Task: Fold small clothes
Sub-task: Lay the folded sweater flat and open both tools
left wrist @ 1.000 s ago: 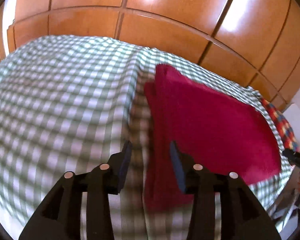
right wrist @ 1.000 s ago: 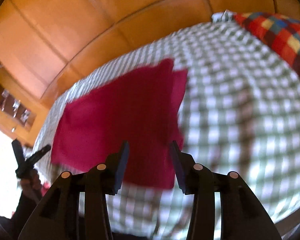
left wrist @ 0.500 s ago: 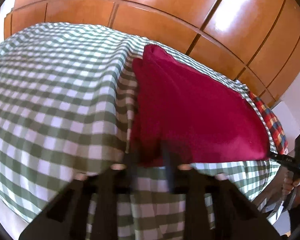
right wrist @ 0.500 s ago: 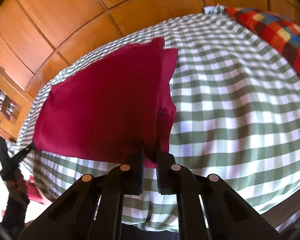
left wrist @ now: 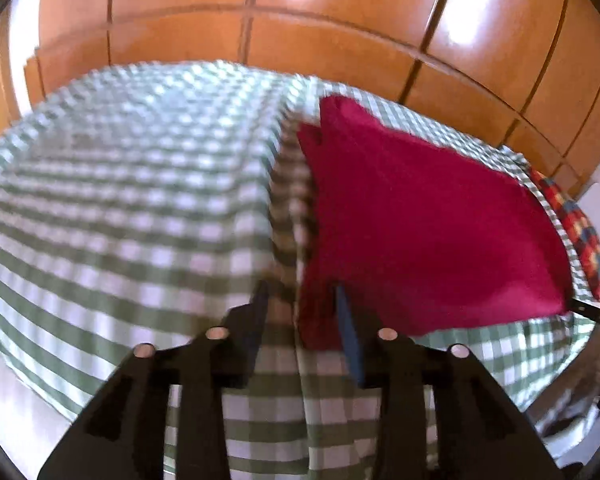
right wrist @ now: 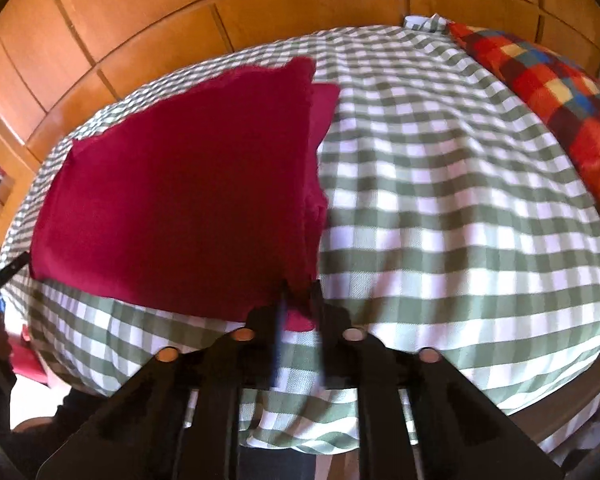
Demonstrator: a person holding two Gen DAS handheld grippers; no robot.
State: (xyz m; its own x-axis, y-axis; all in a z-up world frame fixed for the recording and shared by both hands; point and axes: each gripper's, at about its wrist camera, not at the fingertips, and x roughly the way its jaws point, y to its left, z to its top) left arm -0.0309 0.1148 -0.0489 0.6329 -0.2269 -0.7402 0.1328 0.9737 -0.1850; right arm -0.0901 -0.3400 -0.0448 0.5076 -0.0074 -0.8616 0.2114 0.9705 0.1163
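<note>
Grippers, left gripper and right gripper, are reopening narrowly after pinching the red cloth's near corners on the checked bedcover, suggesting the fold's release.

Probably a home bedroom: a green-checked sheet fills mid-frame, wooden wardrobe panels above, a patchwork pillow upper right.
</note>
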